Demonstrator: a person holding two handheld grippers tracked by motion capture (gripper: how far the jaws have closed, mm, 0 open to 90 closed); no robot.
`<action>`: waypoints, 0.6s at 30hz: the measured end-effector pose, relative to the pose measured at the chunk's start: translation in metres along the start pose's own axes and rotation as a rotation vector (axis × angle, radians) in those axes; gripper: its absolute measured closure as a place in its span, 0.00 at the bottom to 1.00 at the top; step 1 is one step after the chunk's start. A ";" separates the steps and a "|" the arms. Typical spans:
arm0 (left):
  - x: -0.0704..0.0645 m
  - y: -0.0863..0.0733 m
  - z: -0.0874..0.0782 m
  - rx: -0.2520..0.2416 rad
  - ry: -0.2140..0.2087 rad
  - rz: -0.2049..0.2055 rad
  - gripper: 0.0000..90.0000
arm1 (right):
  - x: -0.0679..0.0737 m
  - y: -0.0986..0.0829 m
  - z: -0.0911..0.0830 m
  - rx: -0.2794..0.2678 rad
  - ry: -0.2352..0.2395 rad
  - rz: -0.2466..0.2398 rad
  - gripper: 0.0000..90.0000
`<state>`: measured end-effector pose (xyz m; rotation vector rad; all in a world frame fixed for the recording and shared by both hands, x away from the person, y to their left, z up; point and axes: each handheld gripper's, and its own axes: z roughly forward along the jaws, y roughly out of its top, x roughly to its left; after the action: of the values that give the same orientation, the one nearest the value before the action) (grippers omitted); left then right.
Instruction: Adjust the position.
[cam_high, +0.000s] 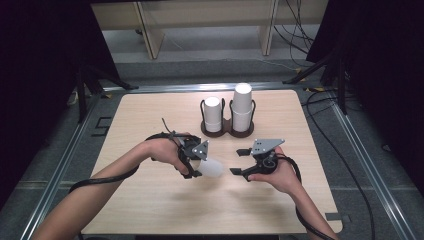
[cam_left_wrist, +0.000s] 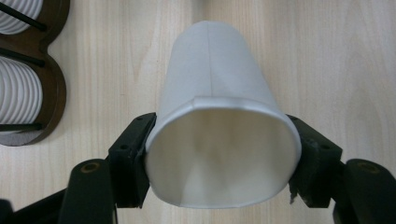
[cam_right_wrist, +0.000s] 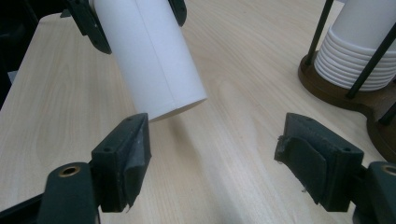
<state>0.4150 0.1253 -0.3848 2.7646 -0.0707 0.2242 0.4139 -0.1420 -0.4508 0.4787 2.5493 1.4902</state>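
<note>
My left gripper (cam_high: 199, 164) is shut on a white paper cup (cam_high: 211, 168), held on its side above the wooden table (cam_high: 150, 200). In the left gripper view the cup (cam_left_wrist: 219, 140) has its rim squeezed between the two jaws and its open mouth faces the camera. My right gripper (cam_high: 239, 161) stands open just to the right of the cup, nothing between its jaws. In the right gripper view the cup (cam_right_wrist: 154, 60) hangs in front, base toward the camera. A dark wooden holder (cam_high: 227, 129) at the back holds two stacks of white cups (cam_high: 242, 107).
The holder (cam_right_wrist: 341, 93) with its thin black rods (cam_right_wrist: 373, 56) stands close on the right in the right gripper view. Black cables trail from both grippers across the table. Metal rails and dark stands border the table.
</note>
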 end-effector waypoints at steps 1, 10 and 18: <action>0.000 0.000 0.000 0.005 0.000 0.002 0.37 | 0.000 0.000 0.000 0.000 -0.002 0.001 0.28; 0.001 0.004 0.000 0.044 -0.004 0.014 0.37 | 0.003 0.004 0.004 0.009 0.006 0.005 0.28; 0.001 0.008 -0.001 0.066 -0.008 0.019 0.37 | 0.005 0.009 0.009 0.001 0.019 -0.025 0.28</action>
<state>0.4157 0.1187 -0.3807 2.8318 -0.0940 0.2242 0.4137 -0.1284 -0.4474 0.4333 2.5613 1.4916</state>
